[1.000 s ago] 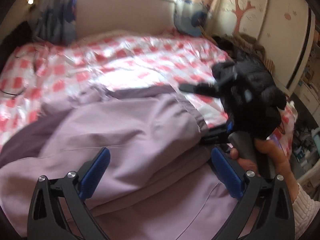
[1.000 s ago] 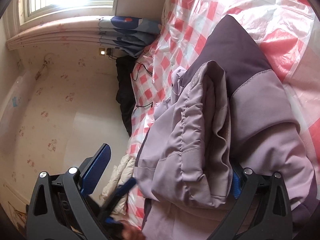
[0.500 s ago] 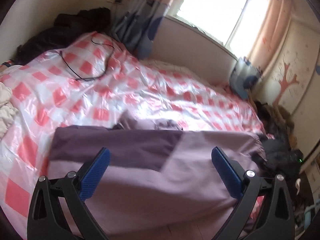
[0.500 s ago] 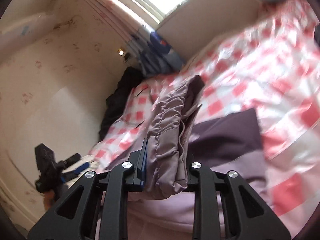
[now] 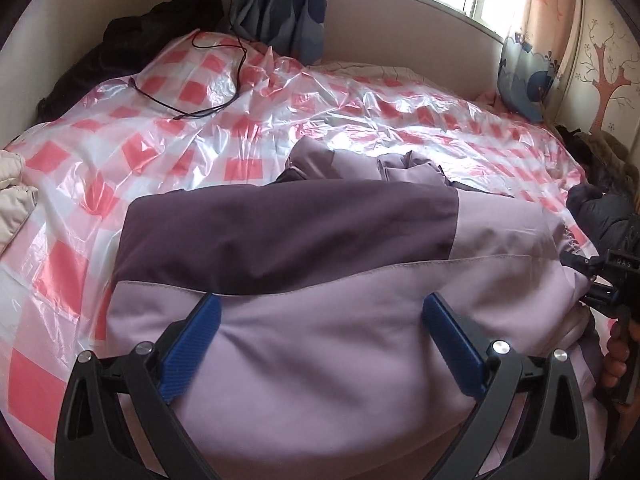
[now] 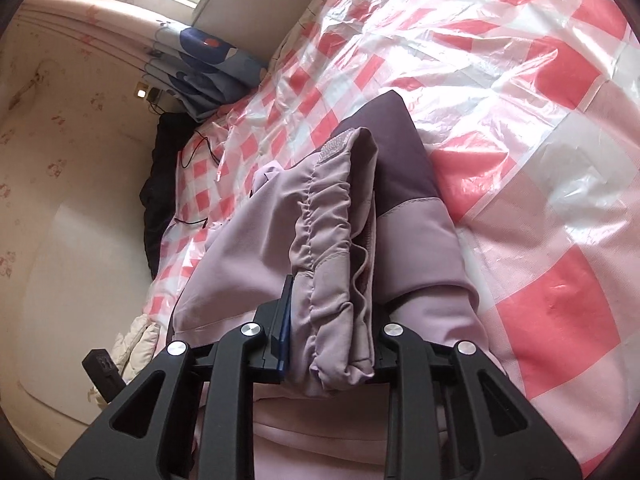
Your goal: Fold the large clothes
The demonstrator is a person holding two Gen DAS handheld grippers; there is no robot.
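Note:
A large lilac jacket (image 5: 328,344) with dark purple panels lies on the bed, folded over itself. My left gripper (image 5: 320,332) is open just above its lilac front, fingers wide apart and holding nothing. My right gripper (image 6: 332,332) is shut on the jacket's gathered elastic cuff or hem (image 6: 324,248), with bunched fabric pinched between the pads. The right gripper also shows at the right edge of the left wrist view (image 5: 600,276), at the jacket's right side.
The bed carries a red-and-white checked plastic sheet (image 5: 192,128). A black cable (image 5: 216,76) lies at its far left. Dark clothing (image 5: 132,44) is piled by the wall, a cream garment (image 5: 12,192) at the left edge, and dark coats (image 5: 604,184) at the right.
My right gripper went from open to shut on the jacket's gathered edge and has drawn it across. My left gripper stayed open and pulled back over the flattened fold.

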